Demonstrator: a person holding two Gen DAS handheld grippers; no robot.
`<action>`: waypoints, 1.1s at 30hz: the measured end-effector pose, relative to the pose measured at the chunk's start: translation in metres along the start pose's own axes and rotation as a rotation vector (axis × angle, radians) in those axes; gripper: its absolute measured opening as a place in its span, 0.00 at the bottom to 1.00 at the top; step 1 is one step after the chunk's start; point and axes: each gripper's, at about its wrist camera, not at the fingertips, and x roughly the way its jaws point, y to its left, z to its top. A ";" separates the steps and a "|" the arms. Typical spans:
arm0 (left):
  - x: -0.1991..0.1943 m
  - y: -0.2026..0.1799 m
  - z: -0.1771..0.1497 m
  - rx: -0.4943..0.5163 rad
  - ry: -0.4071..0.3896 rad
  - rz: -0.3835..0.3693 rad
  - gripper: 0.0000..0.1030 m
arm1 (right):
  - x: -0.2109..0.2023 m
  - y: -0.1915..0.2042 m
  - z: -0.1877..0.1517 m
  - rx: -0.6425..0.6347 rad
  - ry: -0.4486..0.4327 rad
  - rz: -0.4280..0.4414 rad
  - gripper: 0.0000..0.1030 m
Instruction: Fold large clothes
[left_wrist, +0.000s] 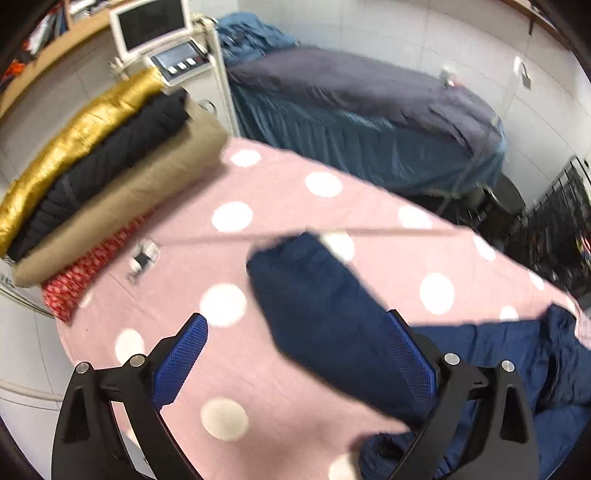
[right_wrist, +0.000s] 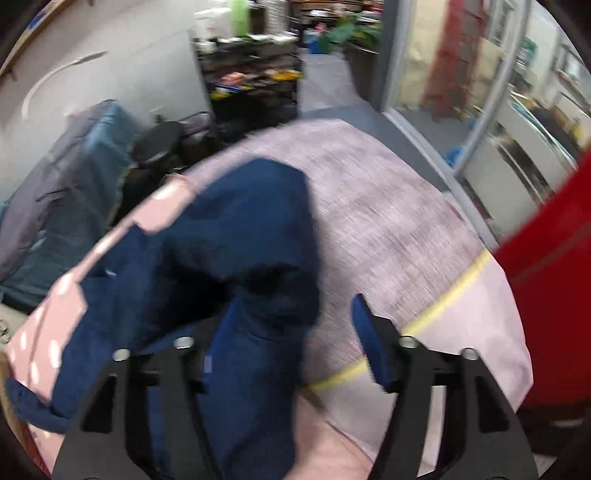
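Observation:
A navy blue garment (left_wrist: 325, 314) lies on the pink polka-dot cloth (left_wrist: 280, 206) that covers the table. In the left wrist view one long part of it, like a sleeve, runs between the fingers of my left gripper (left_wrist: 299, 354), which is open with its jaws wide apart. The rest of the garment is bunched at the lower right. In the right wrist view the garment (right_wrist: 229, 251) drapes over the left finger of my right gripper (right_wrist: 291, 343), which is open. Its right finger (right_wrist: 369, 343) is bare over the pink cloth (right_wrist: 388, 221).
A stack of folded clothes (left_wrist: 96, 177), gold, black, tan and red, sits at the table's left. A small black and white object (left_wrist: 142, 258) lies next to it. A covered bed (left_wrist: 369, 122) stands behind the table. A red thing (right_wrist: 550, 288) stands at the right.

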 end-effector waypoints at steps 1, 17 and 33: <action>0.006 -0.004 -0.007 0.011 0.029 -0.009 0.91 | 0.003 -0.009 -0.010 0.008 0.015 -0.018 0.81; 0.050 -0.019 -0.132 0.141 0.325 -0.286 0.92 | 0.023 -0.029 -0.147 0.027 0.273 0.417 0.82; 0.067 -0.109 -0.215 0.423 0.360 -0.315 0.64 | 0.050 0.024 -0.199 -0.111 0.305 0.474 0.28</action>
